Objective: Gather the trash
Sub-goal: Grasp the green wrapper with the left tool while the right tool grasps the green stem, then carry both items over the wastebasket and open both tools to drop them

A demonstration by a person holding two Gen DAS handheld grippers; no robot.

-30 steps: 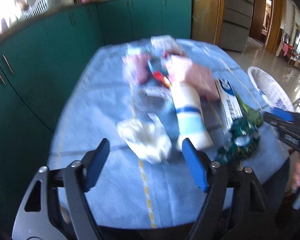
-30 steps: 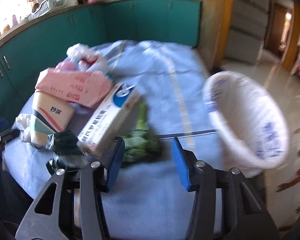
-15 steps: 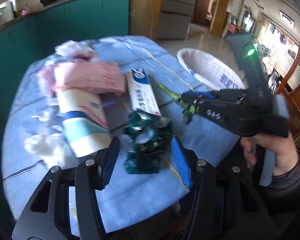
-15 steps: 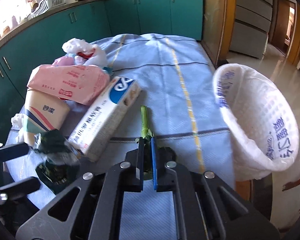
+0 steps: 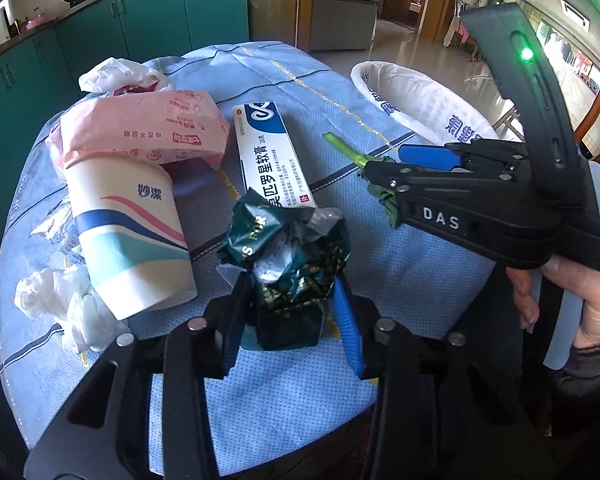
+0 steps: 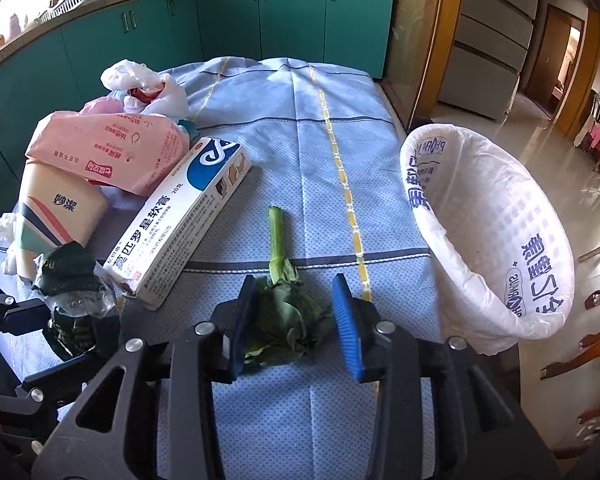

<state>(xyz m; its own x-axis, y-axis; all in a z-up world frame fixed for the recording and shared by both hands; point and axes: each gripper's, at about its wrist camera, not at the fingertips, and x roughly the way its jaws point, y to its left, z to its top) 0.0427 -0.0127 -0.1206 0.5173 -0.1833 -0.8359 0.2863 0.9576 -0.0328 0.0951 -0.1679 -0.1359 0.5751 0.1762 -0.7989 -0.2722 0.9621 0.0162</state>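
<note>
Both grippers sit low at the near edge of the blue-clothed table (image 6: 332, 92), each straddling a piece of trash. Left gripper (image 5: 292, 320) has its jaws apart, with pads close on either side of the crumpled dark green wrapper (image 5: 288, 256); whether they press it yet cannot be told. Right gripper (image 6: 296, 320) is likewise apart around the wilted green leaf (image 6: 284, 312), whose stem points away toward the table's middle.

To do this step well, I judge each gripper should close squarely on the bulk of its item, not a loose edge: the wrapper is springy film and may slip, and the leaf is limp and could tear or droop.

Lined white basket (image 6: 488, 232), tilted open just right of the leaf, looks like the drop point. Left of the leaf lies a long white medicine box (image 6: 180, 220), almost touching the wrapper, then a paper cup (image 5: 128, 232) on its side, a pink pack (image 5: 140, 128), a plastic bag (image 6: 144, 84), and tissue (image 5: 60, 300). Lifting the wrapper may nudge the box.
</note>
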